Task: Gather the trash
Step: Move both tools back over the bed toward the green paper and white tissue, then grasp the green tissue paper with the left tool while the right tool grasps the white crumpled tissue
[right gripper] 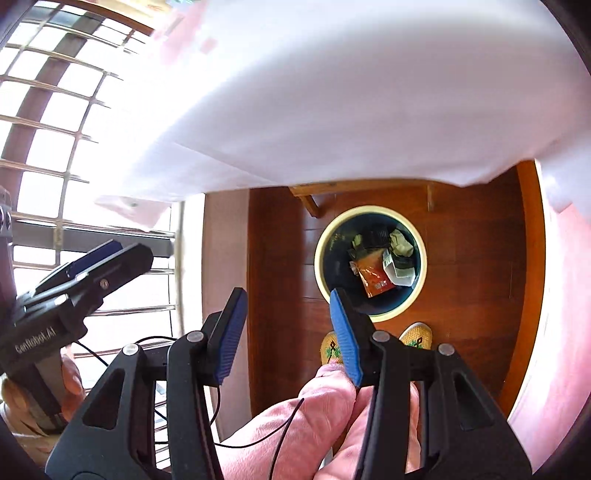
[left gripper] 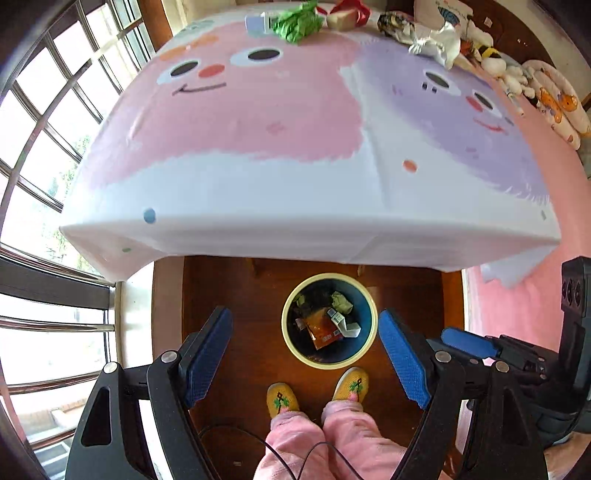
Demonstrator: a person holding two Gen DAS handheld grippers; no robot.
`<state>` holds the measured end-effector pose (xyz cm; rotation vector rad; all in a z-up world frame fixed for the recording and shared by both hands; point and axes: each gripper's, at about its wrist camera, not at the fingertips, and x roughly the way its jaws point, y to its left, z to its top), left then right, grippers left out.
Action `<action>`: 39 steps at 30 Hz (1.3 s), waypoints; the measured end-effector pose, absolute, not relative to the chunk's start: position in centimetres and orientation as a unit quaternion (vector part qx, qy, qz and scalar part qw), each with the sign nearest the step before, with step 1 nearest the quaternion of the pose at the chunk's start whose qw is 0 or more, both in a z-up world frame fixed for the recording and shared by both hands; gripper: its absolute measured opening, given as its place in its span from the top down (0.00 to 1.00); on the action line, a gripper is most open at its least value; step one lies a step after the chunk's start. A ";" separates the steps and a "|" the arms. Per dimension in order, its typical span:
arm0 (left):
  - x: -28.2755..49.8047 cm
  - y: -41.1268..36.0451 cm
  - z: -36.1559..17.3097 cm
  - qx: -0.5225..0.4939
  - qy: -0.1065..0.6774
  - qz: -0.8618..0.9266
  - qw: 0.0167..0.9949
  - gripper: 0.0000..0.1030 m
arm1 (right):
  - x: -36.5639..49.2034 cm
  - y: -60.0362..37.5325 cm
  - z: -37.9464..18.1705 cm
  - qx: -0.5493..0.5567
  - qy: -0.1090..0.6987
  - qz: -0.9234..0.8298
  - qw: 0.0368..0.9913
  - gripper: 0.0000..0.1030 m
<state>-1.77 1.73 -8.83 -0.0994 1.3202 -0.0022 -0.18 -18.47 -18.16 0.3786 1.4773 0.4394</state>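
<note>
A round bin with a pale rim (left gripper: pixel 285 325) (right gripper: pixel 318 266) stands on the wooden floor under the table's near edge. It holds an orange packet (left gripper: pixel 323 328) (right gripper: pixel 375 277) and crumpled paper. Trash lies along the table's far edge: a green crumpled wrapper (left gripper: pixel 297 22), white crumpled plastic (left gripper: pixel 439 44), a patterned wrapper (left gripper: pixel 395 24). My left gripper (left gripper: pixel 304 354) (right gripper: pixel 94 258) hangs open high over the bin, empty. My right gripper (right gripper: pixel 288 328) (left gripper: pixel 465 341) is beside it, jaws partly apart, nothing between them.
The table wears a cloth (left gripper: pixel 258 122) with pink and purple cartoon faces. Stuffed toys (left gripper: pixel 495 62) and a folded quilt (left gripper: pixel 561 107) sit at its far right. A barred window (left gripper: pixel 44 147) fills the left. The person's yellow slippers (left gripper: pixel 282 400) stand just before the bin.
</note>
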 end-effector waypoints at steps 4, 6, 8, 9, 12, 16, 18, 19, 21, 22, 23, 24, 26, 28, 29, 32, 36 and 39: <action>-0.8 1.8 -2.3 -0.047 0.574 0.009 0.817 0.20 | 0.6 -18.5 -13.5 0.170 0.641 0.218 0.716 0.58; 0.0 1.6 0.6 -0.044 0.559 0.012 0.828 0.20 | 1.3 -18.5 -11.2 0.167 0.626 0.232 0.726 0.58; 0.6 1.5 3.1 -0.045 0.542 0.016 0.839 0.20 | 2.0 -18.7 -9.2 0.160 0.610 0.245 0.736 0.58; 0.9 1.4 4.3 -0.048 0.534 0.015 0.844 0.20 | 2.4 -18.9 -8.2 0.158 0.602 0.251 0.742 0.58; 1.8 1.4 7.4 -0.057 0.511 0.013 0.858 0.20 | 3.5 -19.5 -5.5 0.148 0.581 0.259 0.757 0.58; 3.1 1.4 10.3 -0.059 0.484 0.012 0.873 0.19 | 4.9 -20.1 -1.2 0.113 0.550 0.262 0.785 0.58; 4.0 1.5 10.6 -0.056 0.479 0.014 0.876 0.19 | 5.7 -20.4 0.3 0.100 0.535 0.266 0.796 0.58; 4.5 1.6 10.8 -0.054 0.480 0.015 0.876 0.19 | 6.1 -20.5 0.9 0.092 0.528 0.265 0.801 0.58; 5.6 1.9 10.5 -0.051 0.484 0.012 0.874 0.19 | 7.1 -20.7 1.5 0.078 0.517 0.259 0.812 0.58; 6.3 2.0 10.4 -0.050 0.487 0.005 0.872 0.19 | 7.8 -20.8 1.8 0.075 0.513 0.256 0.816 0.58; 7.1 2.2 10.0 -0.047 0.489 0.001 0.871 0.19 | 8.4 -20.9 2.2 0.075 0.509 0.252 0.819 0.58; 7.9 2.4 10.0 -0.042 0.490 -0.002 0.871 0.19 | 9.1 -20.8 2.3 0.076 0.506 0.247 0.823 0.58; 9.8 2.9 9.1 -0.032 0.494 -0.003 0.869 0.19 | 10.4 -21.0 2.8 0.077 0.498 0.236 0.831 0.58; 12.2 3.4 8.5 -0.027 0.494 -0.008 0.869 0.19 | 11.7 -20.7 3.0 0.071 0.491 0.220 0.840 0.58; 13.6 3.8 8.0 -0.027 0.495 -0.014 0.868 0.19 | 12.5 -20.7 3.2 0.068 0.487 0.213 0.845 0.58; 18.8 4.7 6.2 -0.027 0.512 -0.041 0.858 0.19 | 14.9 -20.5 3.6 0.062 0.474 0.183 0.859 0.58; 26.2 6.1 3.4 -0.032 0.540 -0.074 0.838 0.19 | 19.1 -20.0 3.0 0.062 0.475 0.130 0.868 0.57; 31.2 6.6 0.7 -0.028 0.556 -0.096 0.825 0.19 | 22.8 -19.6 2.0 0.059 0.477 0.093 0.872 0.50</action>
